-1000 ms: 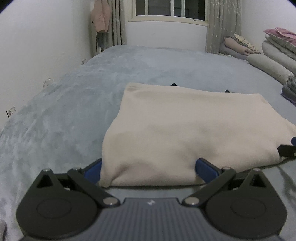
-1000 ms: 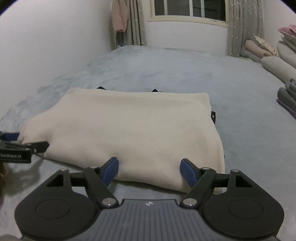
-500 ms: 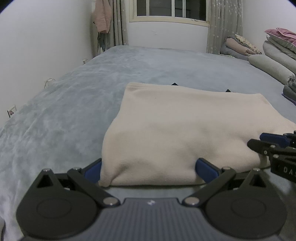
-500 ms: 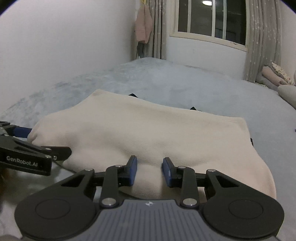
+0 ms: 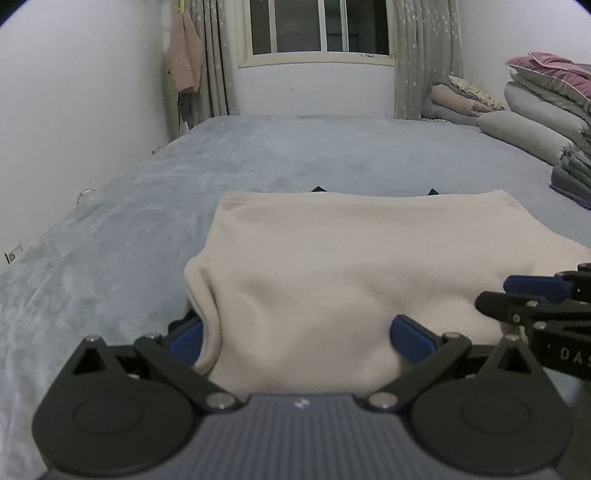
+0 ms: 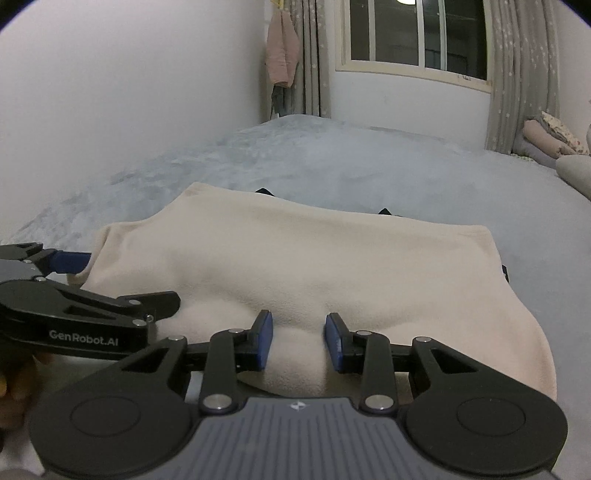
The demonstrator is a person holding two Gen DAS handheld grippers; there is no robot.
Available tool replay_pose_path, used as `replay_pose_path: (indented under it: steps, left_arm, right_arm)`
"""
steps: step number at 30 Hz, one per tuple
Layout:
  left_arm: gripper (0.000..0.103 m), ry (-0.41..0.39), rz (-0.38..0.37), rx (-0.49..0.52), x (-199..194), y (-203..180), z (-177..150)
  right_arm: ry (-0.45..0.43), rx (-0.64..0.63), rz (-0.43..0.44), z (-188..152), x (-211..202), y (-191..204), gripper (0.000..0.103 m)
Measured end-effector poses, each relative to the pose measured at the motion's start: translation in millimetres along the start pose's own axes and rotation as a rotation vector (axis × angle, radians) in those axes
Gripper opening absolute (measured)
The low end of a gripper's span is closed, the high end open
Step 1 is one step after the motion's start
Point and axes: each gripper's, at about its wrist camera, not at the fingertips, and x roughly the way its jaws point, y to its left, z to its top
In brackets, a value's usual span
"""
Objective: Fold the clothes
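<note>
Cream garment point(image 6: 314, 266) flat on bed point(image 6: 332, 166). Right gripper point(image 6: 298, 341) pinches bunched near hem. Left gripper point(image 5: 295, 334) jaws apart, straddling hem: close first, lift both together, fold forward.

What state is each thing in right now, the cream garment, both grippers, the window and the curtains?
Cream garment: folded, lying on the bed, near edge bunched.
Right gripper: shut on a pinch of the cream garment's near edge.
Left gripper: open, pads either side of the garment's near corner.
Window: closed.
Curtains: drawn aside.
Bedding stack: folded, piled.
</note>
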Motion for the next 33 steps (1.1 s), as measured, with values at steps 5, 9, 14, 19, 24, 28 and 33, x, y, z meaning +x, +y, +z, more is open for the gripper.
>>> replay_pose_path:
  steps: [5, 9, 14, 19, 24, 28, 33]
  left_arm:
    - [0.103, 0.001, -0.002, -0.003, -1, 1, 1]
    - [0.103, 0.001, -0.001, -0.003, 0, 0, -1]
    - [0.103, 0.006, -0.001, -0.001, 1, 0, 1]
    - [0.103, -0.006, -0.014, -0.011, -4, 3, 4]
    - [0.103, -0.054, -0.043, -0.026, -12, 5, 11]
    - [0.103, -0.003, -0.016, -0.02, 5, 4, 4]
    - [0.103, 0.002, -0.017, -0.021, 6, 5, 3]
  right_arm:
    - [-0.031, 0.044, -0.011, 7, -6, 0, 0.038]
    - [-0.059, 0.074, -0.016, 8, -5, -3, 0.039]
    - [-0.001, 0.06, -0.027, 6, 4, -1, 0.042]
    - [-0.026, 0.046, -0.038, 8, -5, 0, 0.042]
    - [-0.077, 0.064, -0.025, 19, -20, 4, 0.043]
    - [0.0, 0.056, -0.022, 7, -1, 4, 0.048]
    - [0.005, 0.059, -0.009, 4, 2, 0, 0.049]
